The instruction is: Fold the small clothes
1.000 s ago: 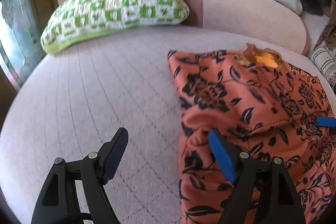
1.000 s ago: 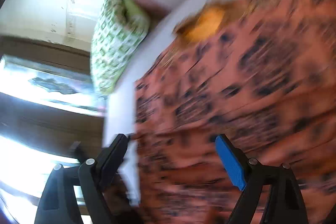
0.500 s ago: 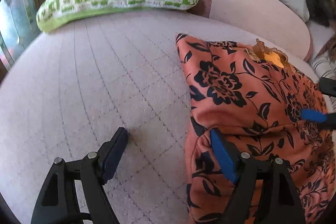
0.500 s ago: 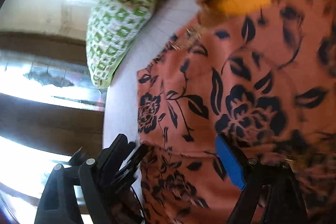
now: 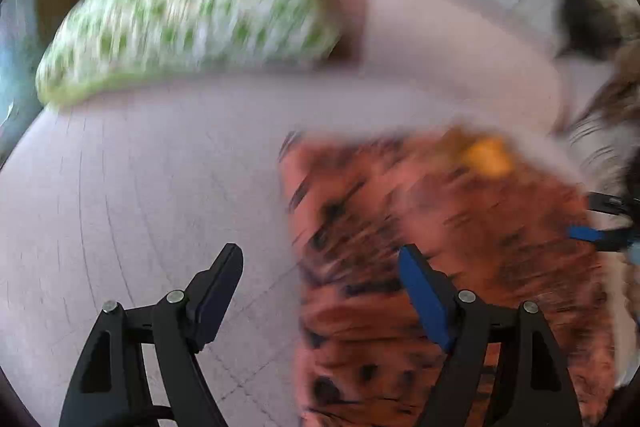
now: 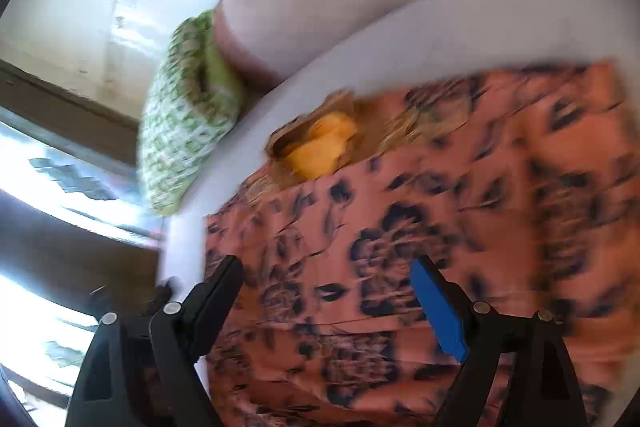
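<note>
An orange garment with a black flower print (image 5: 460, 247) lies folded on the pale quilted sofa seat (image 5: 140, 187); its yellow neck lining (image 5: 486, 157) shows at the far edge. My left gripper (image 5: 320, 287) is open and empty, hovering over the garment's left edge. My right gripper (image 6: 326, 301) is open and empty, above the garment (image 6: 440, 227), whose yellow lining (image 6: 324, 143) lies ahead. The right gripper's blue fingertip (image 5: 586, 233) shows at the right of the left wrist view. Both views are blurred by motion.
A green and white checked cushion (image 5: 192, 31) leans at the back left of the seat and also shows in the right wrist view (image 6: 188, 131). The pink sofa backrest (image 5: 460, 43) runs behind. A bright window (image 6: 48, 187) lies beyond the sofa's left end.
Both grippers have lifted and pulled back from the garment; they stay open. The right wrist view has swung so more of the backrest shows. The garment lies where it was.
</note>
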The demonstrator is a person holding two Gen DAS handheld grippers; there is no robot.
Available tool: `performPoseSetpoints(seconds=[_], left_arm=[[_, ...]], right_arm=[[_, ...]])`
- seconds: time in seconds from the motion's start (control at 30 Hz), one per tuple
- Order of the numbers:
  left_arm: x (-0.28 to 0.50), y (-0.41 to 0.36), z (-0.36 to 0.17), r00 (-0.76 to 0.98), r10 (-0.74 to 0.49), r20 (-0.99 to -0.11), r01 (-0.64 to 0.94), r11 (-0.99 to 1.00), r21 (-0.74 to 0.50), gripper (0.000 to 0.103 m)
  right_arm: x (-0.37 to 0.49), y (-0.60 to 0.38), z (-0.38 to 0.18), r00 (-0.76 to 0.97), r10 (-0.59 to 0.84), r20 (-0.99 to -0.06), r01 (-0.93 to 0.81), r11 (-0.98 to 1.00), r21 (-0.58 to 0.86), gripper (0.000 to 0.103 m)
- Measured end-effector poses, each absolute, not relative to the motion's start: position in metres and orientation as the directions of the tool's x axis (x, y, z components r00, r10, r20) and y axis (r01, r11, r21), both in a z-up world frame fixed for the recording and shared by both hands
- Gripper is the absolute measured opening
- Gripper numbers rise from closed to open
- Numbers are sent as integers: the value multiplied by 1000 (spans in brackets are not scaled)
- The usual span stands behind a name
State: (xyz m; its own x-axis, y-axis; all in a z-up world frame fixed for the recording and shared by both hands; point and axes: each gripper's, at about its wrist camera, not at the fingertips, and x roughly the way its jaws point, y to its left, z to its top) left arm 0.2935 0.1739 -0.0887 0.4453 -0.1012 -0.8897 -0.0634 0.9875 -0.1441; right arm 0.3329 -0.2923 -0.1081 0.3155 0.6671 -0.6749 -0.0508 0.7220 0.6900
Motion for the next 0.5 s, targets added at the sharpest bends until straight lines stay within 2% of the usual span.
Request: performPoseSetpoints(seconds=[0.03,0.07,0.1,0.13,0.17,0.27,0.37,0.5], left_arm=[[293,181,-108,411,-67,-909,-110,986,-122,81],[290,185,-108,440,-83,-894,-119,982,-149,82],[286,186,-101,453,-67,-889,-130,982,-140,82],[284,187,-97,457,-49,-888,-140,982,-126,82],[282,190,-94,459,-46,-887,-151,980,-129,82],[263,204,-85,442,-71,-894,-186,968,-168,81],[218,216,-69,428,-135,-894,-167,960,-225,81],[144,219,-43,408,-255,-877,-106,941,-323,81]], right_arm=[[336,-290,-127,287,634,-718,-23,754,656,88],[339,-291,-142,260,612,-747,-7,775,633,88],[340,-294,-149,281,631,-723,-1,753,658,88],[335,-302,-142,336,639,-692,15,731,682,88],[336,-299,-137,343,624,-703,17,744,668,88],[321,-303,-114,365,485,-795,-16,857,515,88],[288,-334,-92,400,446,-801,0,874,486,88],[207,-376,-77,426,318,-847,39,929,368,88]])
